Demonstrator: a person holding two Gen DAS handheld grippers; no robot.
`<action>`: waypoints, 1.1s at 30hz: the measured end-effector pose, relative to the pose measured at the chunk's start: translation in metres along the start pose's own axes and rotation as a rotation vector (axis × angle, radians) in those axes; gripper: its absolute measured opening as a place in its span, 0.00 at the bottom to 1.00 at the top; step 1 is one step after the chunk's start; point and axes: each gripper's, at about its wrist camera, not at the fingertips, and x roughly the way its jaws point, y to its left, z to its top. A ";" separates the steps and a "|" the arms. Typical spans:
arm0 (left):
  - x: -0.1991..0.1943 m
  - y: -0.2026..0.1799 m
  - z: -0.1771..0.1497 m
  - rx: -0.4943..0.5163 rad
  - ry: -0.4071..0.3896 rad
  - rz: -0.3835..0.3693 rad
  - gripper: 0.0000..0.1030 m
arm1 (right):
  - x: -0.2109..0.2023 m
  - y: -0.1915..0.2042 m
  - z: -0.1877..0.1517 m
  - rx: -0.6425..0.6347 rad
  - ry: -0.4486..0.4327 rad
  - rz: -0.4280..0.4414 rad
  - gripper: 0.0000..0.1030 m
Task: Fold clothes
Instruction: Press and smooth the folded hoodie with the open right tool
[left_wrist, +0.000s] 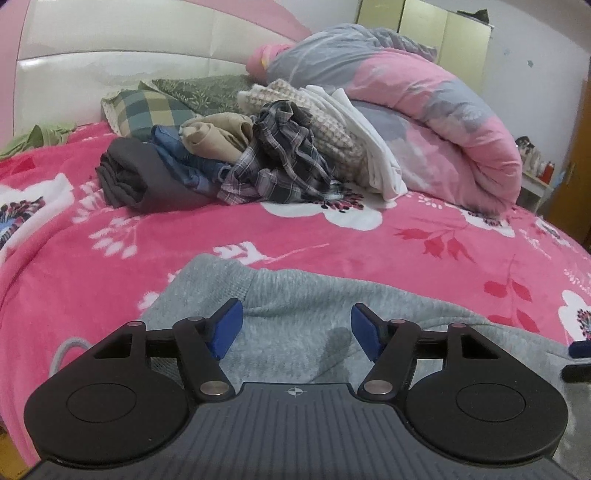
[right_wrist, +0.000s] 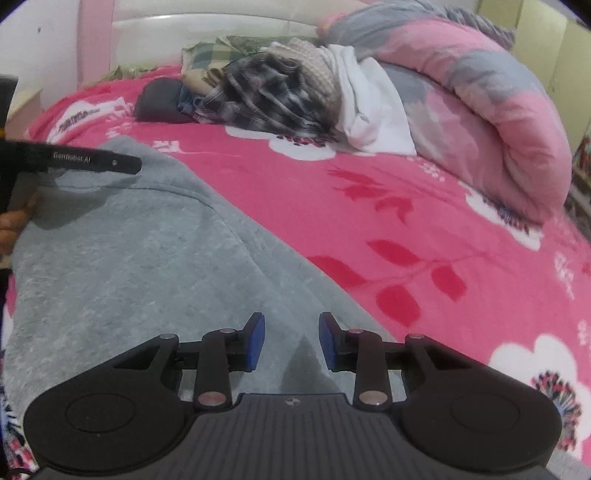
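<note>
Bare pink blanket (left_wrist: 295, 236) ahead, clothes pile (left_wrist: 236, 155) and rolled duvet (left_wrist: 443, 122) blocking beyond.

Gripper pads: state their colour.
Blue; the pads show best in the left wrist view.

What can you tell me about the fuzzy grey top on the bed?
The grey top is soft, fleecy knit, speckled light grey, with a grey cord poking out. It lies spread out, a bit rumpled, on the pink flowery blanket. The left gripper and right gripper hover open over it, gripping nothing.
</note>
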 end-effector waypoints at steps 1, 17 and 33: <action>0.000 0.000 -0.001 0.005 -0.003 0.002 0.64 | -0.001 -0.008 -0.002 0.030 0.002 0.006 0.33; 0.002 -0.011 -0.009 0.074 -0.035 0.055 0.65 | -0.025 0.035 -0.052 -0.088 0.048 0.038 0.30; 0.004 -0.017 -0.012 0.125 -0.037 0.083 0.67 | -0.041 -0.047 -0.029 0.197 0.002 0.186 0.31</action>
